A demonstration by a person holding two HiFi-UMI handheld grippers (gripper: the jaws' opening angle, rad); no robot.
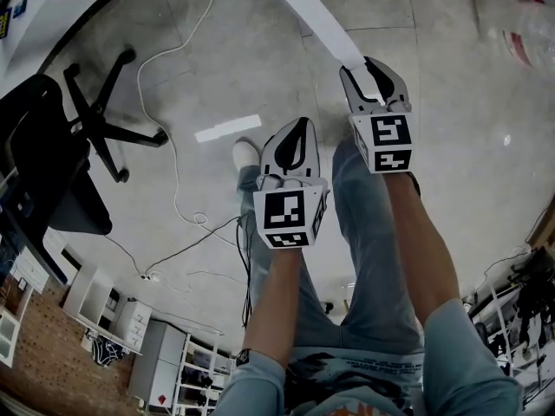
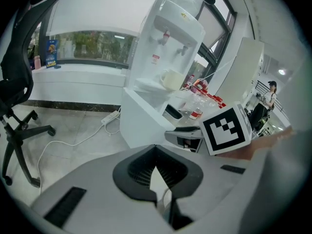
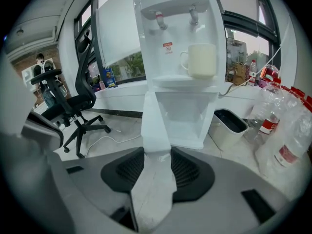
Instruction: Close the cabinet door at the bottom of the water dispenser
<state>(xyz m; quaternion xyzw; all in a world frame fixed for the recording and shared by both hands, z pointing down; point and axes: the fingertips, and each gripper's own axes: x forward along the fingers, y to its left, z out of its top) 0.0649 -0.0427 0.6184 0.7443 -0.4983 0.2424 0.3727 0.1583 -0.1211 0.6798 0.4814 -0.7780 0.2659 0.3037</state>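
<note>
Closing step in hand: we grip the edge of the open door (image 3: 155, 126) in the jaws of the right gripper (image 3: 157, 152), the left gripper (image 2: 156, 155) with jaws together and empty; next, we judge, swing the door flush against the dispenser (image 3: 178, 57).

Field notes: we log a black office chair (image 1: 102, 121) on the grey floor (image 1: 260, 50), with a white cable (image 1: 167, 137) looping past its base and a power strip (image 2: 109, 117) at one end. A cream mug (image 3: 201, 60) stands upright. A pale bin (image 3: 229, 126) sits near clear plastic bottles (image 3: 287, 145) with red labels.
</note>
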